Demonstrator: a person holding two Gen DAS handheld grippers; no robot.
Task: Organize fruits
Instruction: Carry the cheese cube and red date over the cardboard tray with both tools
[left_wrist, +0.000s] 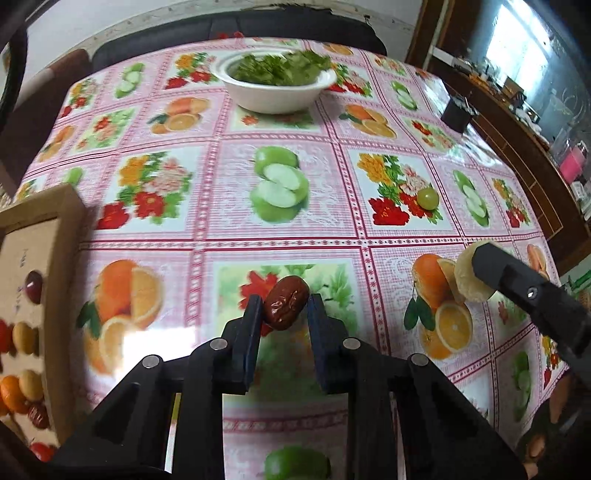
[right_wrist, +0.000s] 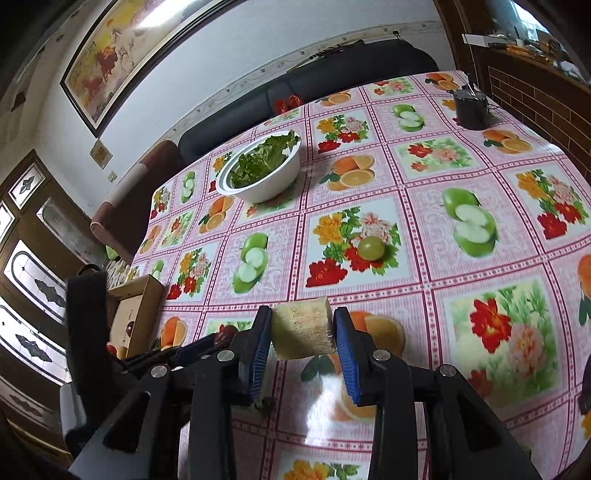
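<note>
Both claws were loaded, mid-transfer step. Left claw (left_wrist: 283, 308) was clamped on a red date (left_wrist: 286, 308) at lower centre of its view, held just over the worktop (left_wrist: 221, 229). Right claw (right_wrist: 303, 328) gripped a pale yellow fruit chunk (right_wrist: 301, 328) across its flat ends, lower centre of its view; can't tell what fruit it was. The cardboard box (left_wrist: 68, 236) at the left edge already held sorted fruit, reds and oranges in rows. A loose green grape (right_wrist: 370, 248) sat mid-worktop, well apart from both claws. A white bowl (right_wrist: 273, 184) of greens was at the far side. My read: next was carrying the date left over the box rim and finding a free slot before release; the chunk follows, then the grape.
</note>
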